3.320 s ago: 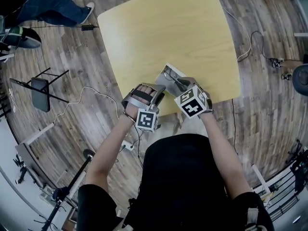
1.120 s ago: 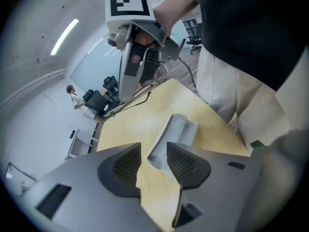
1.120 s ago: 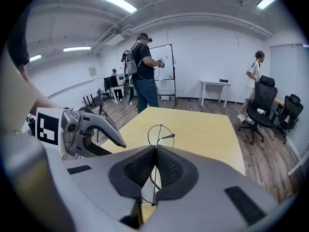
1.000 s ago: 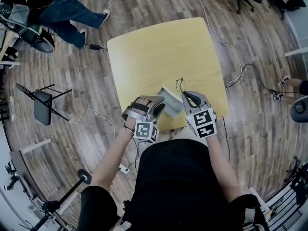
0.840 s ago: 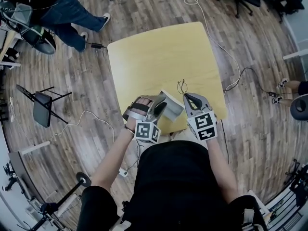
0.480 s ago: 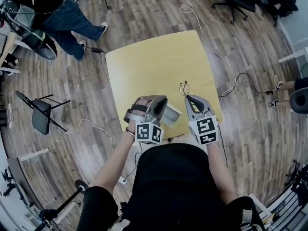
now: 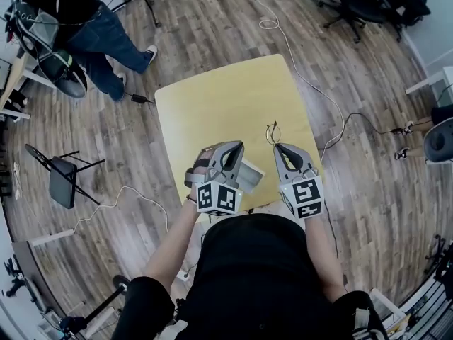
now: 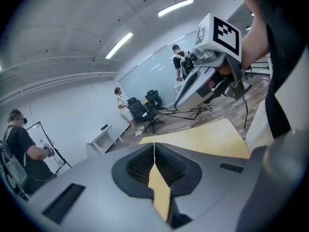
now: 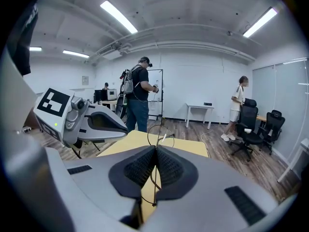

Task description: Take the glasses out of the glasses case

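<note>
My right gripper (image 7: 278,147) is shut on the thin black wire glasses (image 7: 272,132), holding them up above the yellow table (image 7: 226,98). In the right gripper view the frame (image 9: 164,138) sticks out past the closed pads (image 9: 145,166) of that gripper (image 9: 156,151). The grey-white glasses case (image 7: 250,177) lies near the table's front edge, under and beside my left gripper (image 7: 236,149). The left gripper (image 8: 154,149) has just been closing and is now shut with nothing between its jaws. Each gripper shows in the other's view: right (image 8: 179,106), left (image 9: 126,126).
A person in jeans (image 7: 92,34) stands beyond the table's far left corner, also seen as a person with a backpack (image 9: 137,100). A black folding stand (image 7: 60,176) and cables (image 7: 333,129) lie on the wood floor. Office chairs (image 9: 251,124) and a white desk (image 9: 200,111) stand at the back.
Both grippers have risen off the table. The right one has lifted the glasses clear of the case. The left jaws, open a second ago, have closed empty.
</note>
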Demonstrator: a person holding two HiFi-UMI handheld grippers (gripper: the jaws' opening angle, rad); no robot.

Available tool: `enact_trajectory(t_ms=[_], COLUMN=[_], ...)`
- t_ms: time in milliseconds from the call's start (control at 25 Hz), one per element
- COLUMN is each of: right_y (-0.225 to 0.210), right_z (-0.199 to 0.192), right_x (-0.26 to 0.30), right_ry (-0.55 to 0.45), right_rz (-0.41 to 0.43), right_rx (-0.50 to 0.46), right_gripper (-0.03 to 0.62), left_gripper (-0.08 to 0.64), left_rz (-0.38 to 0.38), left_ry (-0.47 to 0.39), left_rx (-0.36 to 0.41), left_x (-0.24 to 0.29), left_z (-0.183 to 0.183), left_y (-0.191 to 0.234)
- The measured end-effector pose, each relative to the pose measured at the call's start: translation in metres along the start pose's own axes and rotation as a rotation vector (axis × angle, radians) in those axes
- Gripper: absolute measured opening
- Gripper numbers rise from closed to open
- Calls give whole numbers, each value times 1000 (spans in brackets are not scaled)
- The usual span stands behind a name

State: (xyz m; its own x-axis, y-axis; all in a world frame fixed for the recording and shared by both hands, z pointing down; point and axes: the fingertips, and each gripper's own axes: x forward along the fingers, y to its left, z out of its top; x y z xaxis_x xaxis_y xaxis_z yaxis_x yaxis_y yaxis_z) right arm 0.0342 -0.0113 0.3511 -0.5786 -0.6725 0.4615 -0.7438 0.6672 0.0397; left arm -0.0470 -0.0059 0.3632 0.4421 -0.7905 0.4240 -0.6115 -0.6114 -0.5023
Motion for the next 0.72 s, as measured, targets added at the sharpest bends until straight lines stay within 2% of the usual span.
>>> enact_trajectory(t_ms=[160, 720], right_y=[5, 23], right_z=[4, 0], right_x=[-9, -31], right_ry=[-26, -47], right_rz=[-9, -16], right_rx=[-11, -26], right_gripper=[20, 20], left_gripper=[26, 26], left_rz=[10, 12], left_ry=[-15, -40], left_rx=[-79, -125], left_x=[-8, -29], left_z=[7, 12], left_y=[1, -15])
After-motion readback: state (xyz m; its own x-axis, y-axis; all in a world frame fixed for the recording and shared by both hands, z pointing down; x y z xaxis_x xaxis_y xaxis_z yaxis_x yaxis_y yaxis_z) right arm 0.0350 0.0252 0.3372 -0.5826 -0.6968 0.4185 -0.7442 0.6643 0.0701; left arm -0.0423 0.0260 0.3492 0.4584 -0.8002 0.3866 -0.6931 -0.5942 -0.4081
